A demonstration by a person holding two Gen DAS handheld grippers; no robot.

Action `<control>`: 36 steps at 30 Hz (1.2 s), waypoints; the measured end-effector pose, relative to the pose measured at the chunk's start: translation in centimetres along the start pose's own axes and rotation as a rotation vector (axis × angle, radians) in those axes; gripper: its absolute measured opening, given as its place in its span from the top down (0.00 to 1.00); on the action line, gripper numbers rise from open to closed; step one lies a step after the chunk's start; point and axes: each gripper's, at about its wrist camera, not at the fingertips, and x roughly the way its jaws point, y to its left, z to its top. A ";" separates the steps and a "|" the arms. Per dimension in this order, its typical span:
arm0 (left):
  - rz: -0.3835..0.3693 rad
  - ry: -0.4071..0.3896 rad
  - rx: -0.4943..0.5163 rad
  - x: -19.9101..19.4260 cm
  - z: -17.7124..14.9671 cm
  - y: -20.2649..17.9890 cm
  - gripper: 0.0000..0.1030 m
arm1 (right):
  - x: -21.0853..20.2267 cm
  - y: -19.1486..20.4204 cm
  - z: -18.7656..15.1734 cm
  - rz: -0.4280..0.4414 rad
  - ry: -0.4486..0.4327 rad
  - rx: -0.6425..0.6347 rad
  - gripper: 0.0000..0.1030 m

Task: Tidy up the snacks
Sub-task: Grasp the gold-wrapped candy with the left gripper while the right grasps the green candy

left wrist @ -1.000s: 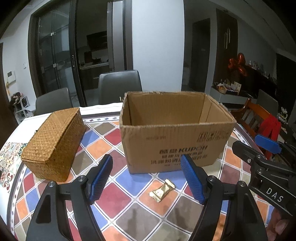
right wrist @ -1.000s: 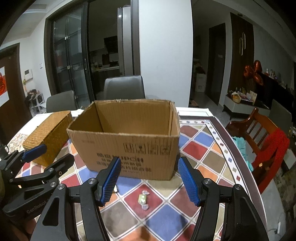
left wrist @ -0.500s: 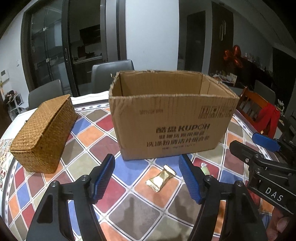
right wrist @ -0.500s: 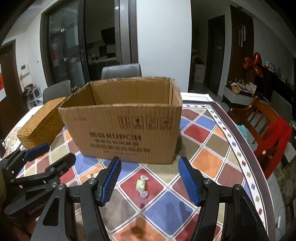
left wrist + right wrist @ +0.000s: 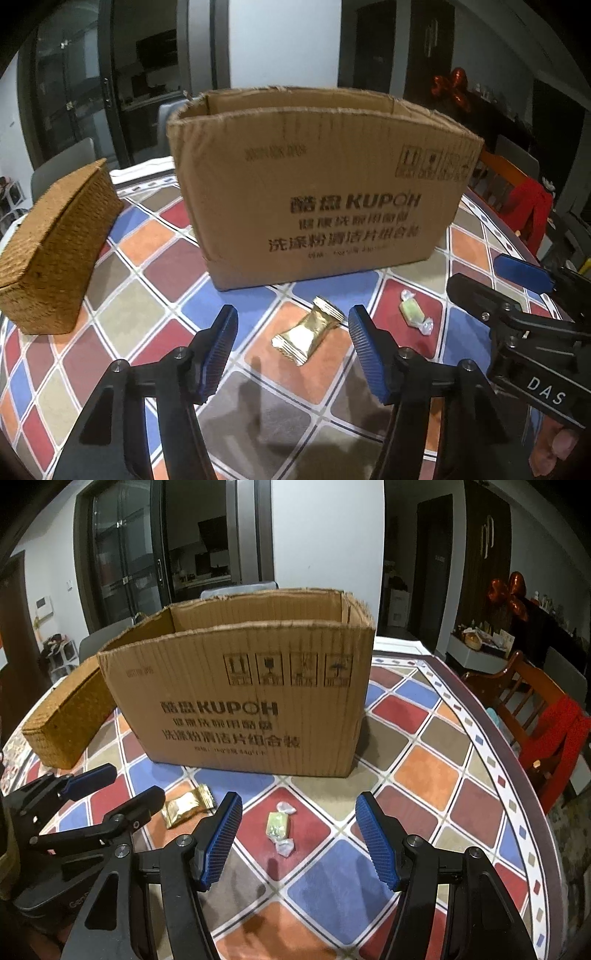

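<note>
Table [image 5: 155, 310] with coloured diamond tiles: 1 open cardboard box [image 5: 325, 192], printed KUPOH; its inside is not visible. 1 woven basket [image 5: 55, 251] stands to the box's left, apart from it.

Snacks counted: 2, both lying on the table in front of the box.
- 1 gold packet [image 5: 306, 336], on an orange tile.
- 1 green wrapped candy [image 5: 279, 827], twisted ends, on a red tile, just right of the packet.

Grippers: 2, each with blue ribbed pads.
- Left gripper [image 5: 291, 350]: jaws closing, packet between them in the left wrist view, pads clear of it. Nothing gripped.
- Right gripper [image 5: 297, 834]: jaws apart, candy lying between them toward the left pad, untouched. Nothing gripped.

Background: 1 wooden chair [image 5: 532, 716] with red cloth at the table's right edge.
</note>
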 end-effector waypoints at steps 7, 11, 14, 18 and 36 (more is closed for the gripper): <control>-0.023 0.036 0.027 1.7 -0.2 -0.2 0.42 | 1.5 0.2 -0.7 -0.002 0.034 -0.004 0.37; -0.031 0.052 0.042 2.7 -0.3 -0.4 0.45 | 2.3 0.2 -1.0 -0.003 0.054 -0.001 0.37; -0.043 0.068 0.045 3.3 -0.4 -0.4 0.47 | 2.8 0.3 -1.1 -0.003 0.066 -0.003 0.37; -0.051 0.089 0.043 4.2 -0.6 -0.4 0.49 | 3.6 0.4 -1.2 0.001 0.084 -0.010 0.37; -0.068 0.094 0.052 5.4 -1.1 -1.6 0.65 | 6.4 0.5 -2.0 0.038 0.152 -0.004 0.61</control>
